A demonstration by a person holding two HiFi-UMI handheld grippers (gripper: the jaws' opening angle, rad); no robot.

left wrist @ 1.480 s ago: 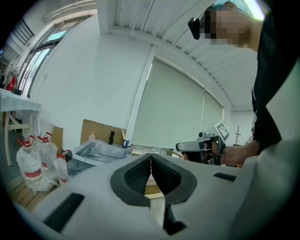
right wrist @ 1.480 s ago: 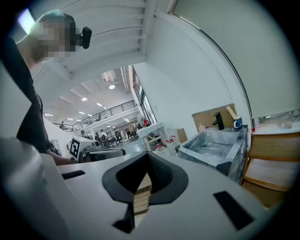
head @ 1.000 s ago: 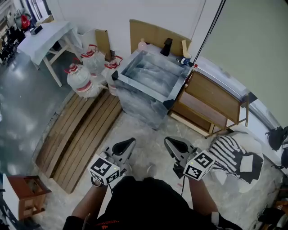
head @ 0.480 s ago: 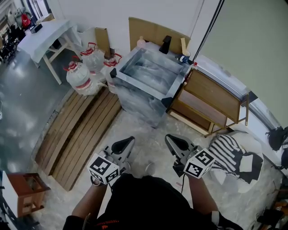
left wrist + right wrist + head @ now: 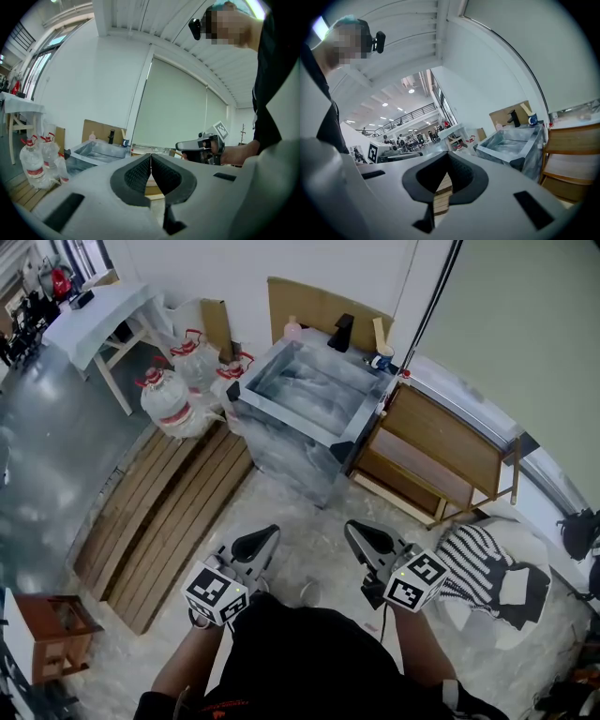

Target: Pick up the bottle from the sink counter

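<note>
Bare floor [image 5: 309, 517] lies open from you to the front wall of the steel sink [image 5: 281, 451]. Water jugs [image 5: 169, 401] and a slatted wooden platform [image 5: 164, 512] crowd its left side, and a wooden rack [image 5: 441, 451] stands just beside its right. On the back ledge a black faucet [image 5: 341, 332] and a blue cup [image 5: 382, 360] stand just before the cardboard sheet [image 5: 314, 304], narrowing your reach there.

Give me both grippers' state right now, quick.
Left gripper: closed, holding nothing.
Right gripper: closed, holding nothing.

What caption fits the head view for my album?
Left gripper and right gripper, both shut, face the sink; bottle stands at its far edge.
</note>
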